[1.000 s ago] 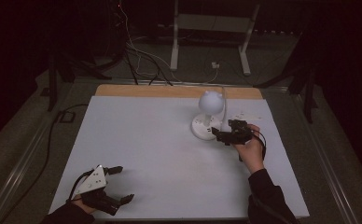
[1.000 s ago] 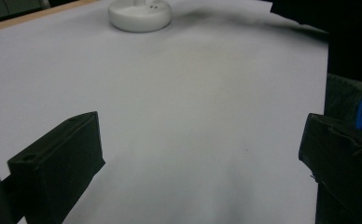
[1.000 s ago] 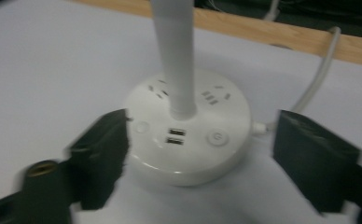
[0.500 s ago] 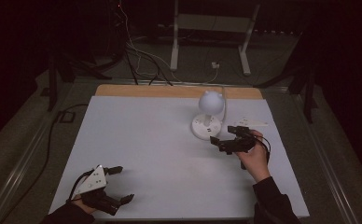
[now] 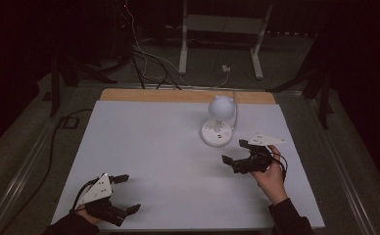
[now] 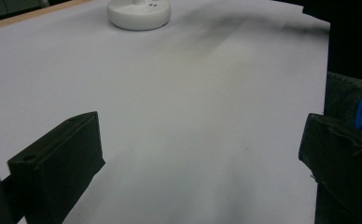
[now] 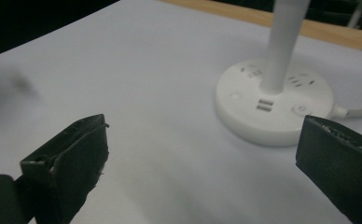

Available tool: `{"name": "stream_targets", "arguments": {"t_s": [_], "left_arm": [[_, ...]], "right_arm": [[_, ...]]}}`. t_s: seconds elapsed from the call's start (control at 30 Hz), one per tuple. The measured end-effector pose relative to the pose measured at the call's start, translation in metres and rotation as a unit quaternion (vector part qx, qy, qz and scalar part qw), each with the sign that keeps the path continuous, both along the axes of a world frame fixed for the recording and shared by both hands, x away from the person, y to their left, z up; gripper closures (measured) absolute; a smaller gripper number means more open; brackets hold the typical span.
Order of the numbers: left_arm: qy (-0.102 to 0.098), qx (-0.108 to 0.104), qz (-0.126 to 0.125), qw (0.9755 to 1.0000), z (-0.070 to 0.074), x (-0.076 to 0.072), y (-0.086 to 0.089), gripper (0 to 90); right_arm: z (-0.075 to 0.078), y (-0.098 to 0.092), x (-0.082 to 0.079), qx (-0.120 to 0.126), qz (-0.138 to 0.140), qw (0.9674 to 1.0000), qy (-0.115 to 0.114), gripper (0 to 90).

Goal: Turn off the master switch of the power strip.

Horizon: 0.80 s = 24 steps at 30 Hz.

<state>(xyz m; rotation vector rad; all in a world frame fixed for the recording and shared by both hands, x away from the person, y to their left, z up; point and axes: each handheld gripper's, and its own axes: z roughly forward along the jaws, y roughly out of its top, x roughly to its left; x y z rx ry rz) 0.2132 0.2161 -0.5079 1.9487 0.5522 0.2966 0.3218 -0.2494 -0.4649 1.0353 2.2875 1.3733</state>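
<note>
We see the white lamp standing right of centre on the table. Our right gripper, jaws released and empty, sits just below-right of it; our left gripper, likewise spread, rests lower left.

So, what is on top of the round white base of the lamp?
A white stem rises from the round base to a globe head. Around it lie sockets, two USB ports and buttons. The stem hides the spot behind it.

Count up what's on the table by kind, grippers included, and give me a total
Lamp: 1
Grippers: 2, the left gripper and the right gripper, both with jaws open
Total: 3
</note>
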Motion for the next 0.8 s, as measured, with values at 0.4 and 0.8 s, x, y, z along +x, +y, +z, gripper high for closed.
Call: {"name": "stream_targets", "arguments": {"t_s": [0.4, 0.8], "left_arm": [[0.000, 0.001, 0.000, 1.0000, 0.000, 0.000, 0.000, 0.2], [-0.001, 0.005, 0.000, 1.0000, 0.000, 0.000, -0.001, 0.2]], "right_arm": [[-0.012, -0.015, -0.026, -0.020, 0.015, 0.9996, 0.010, 2.2], [-0.033, -0.035, -0.053, -0.049, 0.026, 0.9983, 0.021, 2.2]]}}
